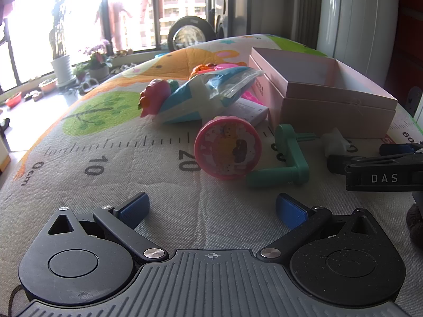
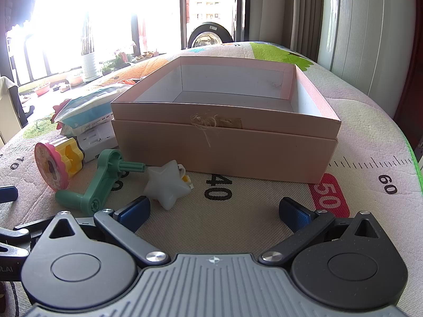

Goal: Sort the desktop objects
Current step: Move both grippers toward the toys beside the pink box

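An open, empty pink box (image 2: 224,142) stands on the printed mat; it also shows in the left wrist view (image 1: 325,97). In front of it lie a pink round toy (image 1: 228,150) (image 2: 51,169), a green crank handle (image 1: 285,158) (image 2: 103,182) and a white star (image 2: 168,185) (image 1: 334,142). My left gripper (image 1: 212,208) is open and empty, just short of the pink round toy. My right gripper (image 2: 214,211) is open and empty, just right of the star; it shows at the right edge of the left wrist view (image 1: 383,169).
A blue and white packet (image 1: 208,92), a pink strawberry-like toy (image 1: 153,97) and a white carton (image 1: 248,111) are piled left of the box. The mat (image 1: 119,163) has a printed ruler. Beyond the table are a window, plant pots and curtains.
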`<state>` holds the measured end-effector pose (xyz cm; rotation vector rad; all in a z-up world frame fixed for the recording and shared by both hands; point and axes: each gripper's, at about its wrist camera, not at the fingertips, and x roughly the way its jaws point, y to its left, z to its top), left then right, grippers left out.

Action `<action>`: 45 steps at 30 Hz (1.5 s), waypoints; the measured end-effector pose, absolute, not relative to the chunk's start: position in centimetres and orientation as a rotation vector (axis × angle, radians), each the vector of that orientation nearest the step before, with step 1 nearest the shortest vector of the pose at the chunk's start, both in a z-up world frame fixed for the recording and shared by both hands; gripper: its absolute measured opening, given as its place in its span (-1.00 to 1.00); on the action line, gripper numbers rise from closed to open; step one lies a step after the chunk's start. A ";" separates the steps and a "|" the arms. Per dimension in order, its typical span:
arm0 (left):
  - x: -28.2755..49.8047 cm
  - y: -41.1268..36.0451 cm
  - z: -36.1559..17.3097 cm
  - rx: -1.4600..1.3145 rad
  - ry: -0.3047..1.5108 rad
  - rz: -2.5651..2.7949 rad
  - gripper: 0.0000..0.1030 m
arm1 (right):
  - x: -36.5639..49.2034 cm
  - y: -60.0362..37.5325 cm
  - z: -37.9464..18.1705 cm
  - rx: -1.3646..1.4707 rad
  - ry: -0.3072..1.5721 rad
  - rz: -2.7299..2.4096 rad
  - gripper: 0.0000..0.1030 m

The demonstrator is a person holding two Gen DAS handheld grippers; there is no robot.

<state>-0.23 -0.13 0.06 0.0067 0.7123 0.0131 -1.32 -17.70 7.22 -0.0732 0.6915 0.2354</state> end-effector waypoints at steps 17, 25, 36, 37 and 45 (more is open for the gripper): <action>-0.1 0.0 0.0 0.010 0.713 0.018 1.00 | -1.4 -17.8 7.2 -0.074 0.691 0.236 1.00; -0.1 0.1 -0.1 0.009 0.719 0.020 1.00 | -2.4 -18.3 7.4 -0.086 0.719 0.276 1.00; 0.0 0.2 0.2 0.021 0.749 -0.009 1.00 | -5.2 -19.6 7.9 -0.115 0.760 0.327 1.00; 0.0 0.3 0.2 0.021 0.749 -0.011 1.00 | -5.1 -19.6 7.9 -0.114 0.765 0.325 1.00; 0.8 -0.8 1.3 0.050 0.689 -0.068 1.00 | -5.2 -19.3 7.9 -0.127 0.764 0.319 1.00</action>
